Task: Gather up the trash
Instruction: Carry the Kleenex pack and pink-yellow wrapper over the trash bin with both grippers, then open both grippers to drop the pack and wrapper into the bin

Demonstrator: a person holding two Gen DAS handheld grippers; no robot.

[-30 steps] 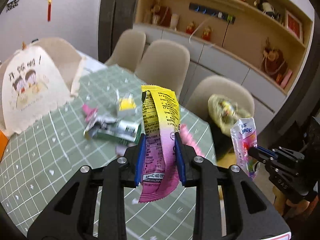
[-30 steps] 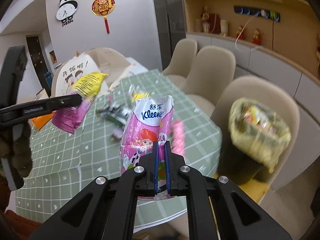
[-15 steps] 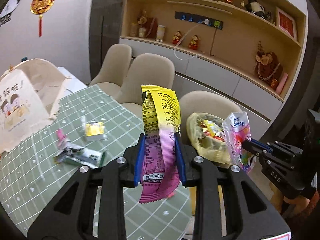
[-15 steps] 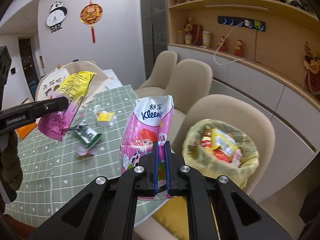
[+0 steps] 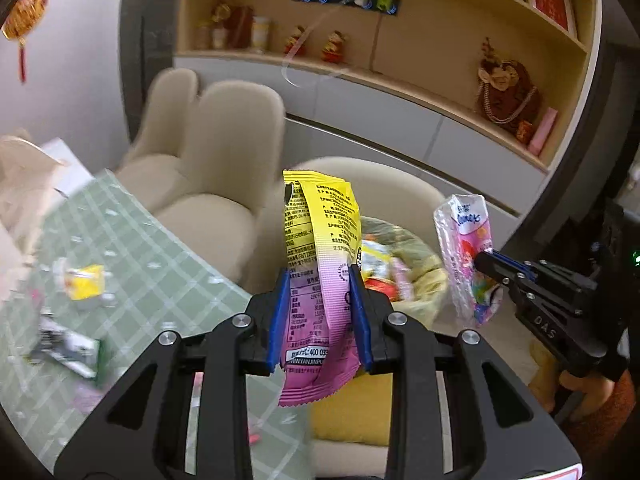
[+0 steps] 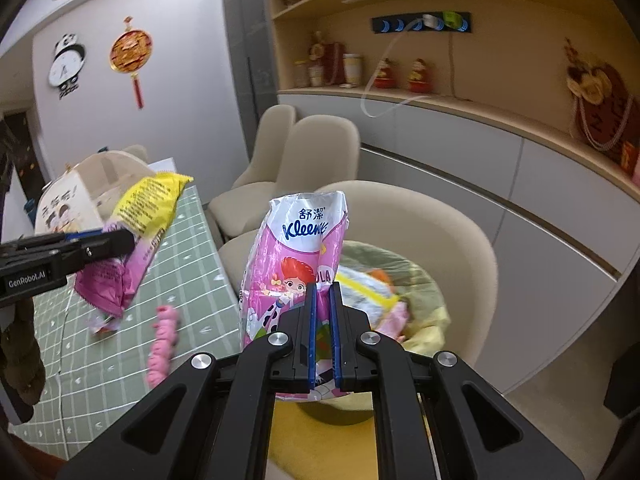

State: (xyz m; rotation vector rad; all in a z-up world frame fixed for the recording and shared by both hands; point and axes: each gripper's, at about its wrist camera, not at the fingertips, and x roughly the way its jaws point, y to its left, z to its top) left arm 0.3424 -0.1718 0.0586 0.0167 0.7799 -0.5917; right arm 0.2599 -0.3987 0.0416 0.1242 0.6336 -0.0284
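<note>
Beige dining chairs (image 6: 420, 224) ring a table under a green checked tablecloth (image 6: 192, 264), with wooden wall shelves behind. On the nearest chair sits a trash bin lined with a yellow-green bag (image 6: 404, 276), already holding wrappers; most of its body is hidden behind the grippers and what they carry.

Clamped upright in the left gripper (image 5: 318, 316) is a yellow-and-pink snack wrapper (image 5: 316, 240), held in the air in front of the bin; its lower edge hangs below the blue finger pads (image 5: 278, 320). From the right wrist camera the same wrapper hangs over the table's edge. Pinched hard between the right gripper (image 6: 323, 336) fingers is a pink Kleenex tissue pack (image 6: 296, 256), also upright and raised beside the bin's mouth, its bottom cut off behind the fingers.

Left on the tablecloth are a small yellow packet (image 5: 86, 286), a green-and-white wrapper (image 5: 68, 346) and a knobbly pink strip (image 6: 162, 344); all three are too blurred to identify. A printed cloth bag (image 6: 68, 208) stands at the table's far end, partly covered by the left gripper.
</note>
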